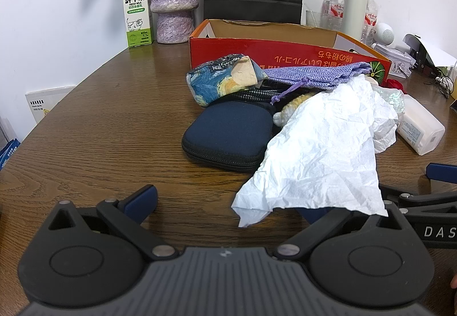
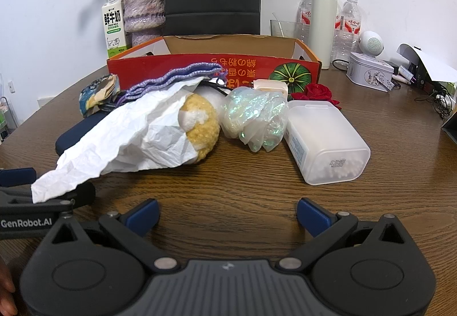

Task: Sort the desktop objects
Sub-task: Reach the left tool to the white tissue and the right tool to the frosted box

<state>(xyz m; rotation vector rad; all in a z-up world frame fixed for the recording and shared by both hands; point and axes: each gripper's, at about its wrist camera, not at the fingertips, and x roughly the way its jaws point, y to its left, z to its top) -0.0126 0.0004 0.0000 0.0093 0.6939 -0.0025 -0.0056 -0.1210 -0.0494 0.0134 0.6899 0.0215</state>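
Both fingers (image 1: 228,206) (image 2: 227,214) spread wide, empty; cotton swabs fill the plastic box (image 2: 325,141).

Both grippers are held low and side by side, the left gripper (image 1: 228,207) and the right gripper (image 2: 227,214) each with jaws spread wide, nothing gripped between the blue pads.

Both wrist views low, near, sharing pile (image 1: 285,116).
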